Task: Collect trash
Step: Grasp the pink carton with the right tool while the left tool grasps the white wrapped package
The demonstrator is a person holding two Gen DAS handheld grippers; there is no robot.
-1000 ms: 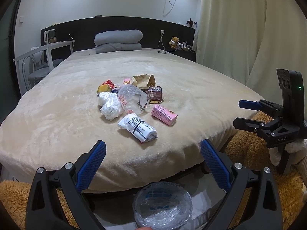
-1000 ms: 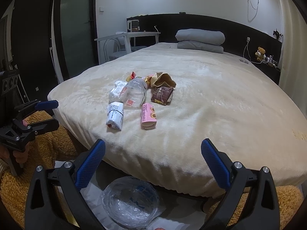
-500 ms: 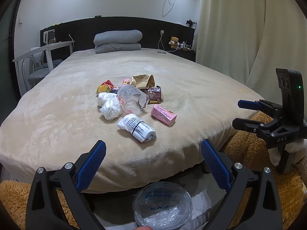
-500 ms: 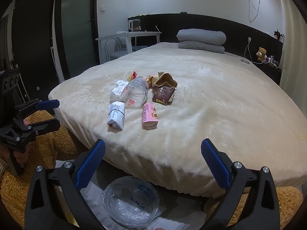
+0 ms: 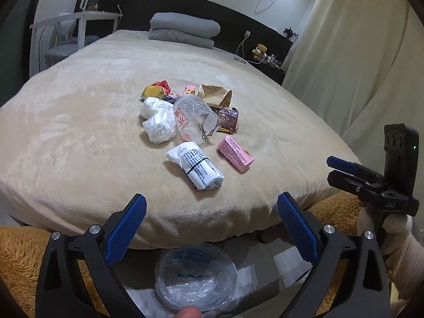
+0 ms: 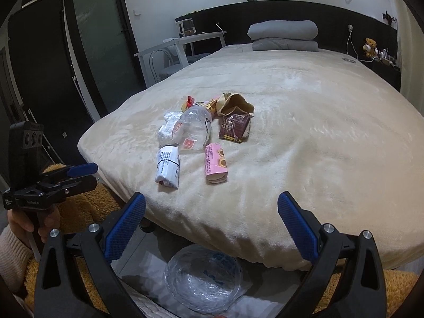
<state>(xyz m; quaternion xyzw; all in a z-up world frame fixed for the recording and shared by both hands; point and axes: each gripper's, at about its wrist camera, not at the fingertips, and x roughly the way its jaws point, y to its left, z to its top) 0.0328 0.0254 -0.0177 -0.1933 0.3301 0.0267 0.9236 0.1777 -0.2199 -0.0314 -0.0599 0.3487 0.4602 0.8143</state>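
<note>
The left gripper [image 5: 211, 226] has its jaws wide open and holds nothing. The right gripper [image 6: 211, 225] is wide open too, with nothing in it. Both hang just off the near edge of the bed [image 5: 66, 137]. Under them, on the floor, sits a bin [image 5: 196, 281] lined with a clear bag. The trash lies in a heap in the middle of the bed, well apart from both grippers. Closest is a white packet [image 5: 196, 165] with a black band around it. Just beside it is a pink box [image 5: 235, 153]. Behind these are a clear bottle [image 5: 194, 118], a white wad [image 5: 159, 120], a brown wrapper [image 5: 228, 118] and a paper bag [image 5: 216, 95]. Gray pillows [image 5: 184, 30] sit at the far end.
</note>
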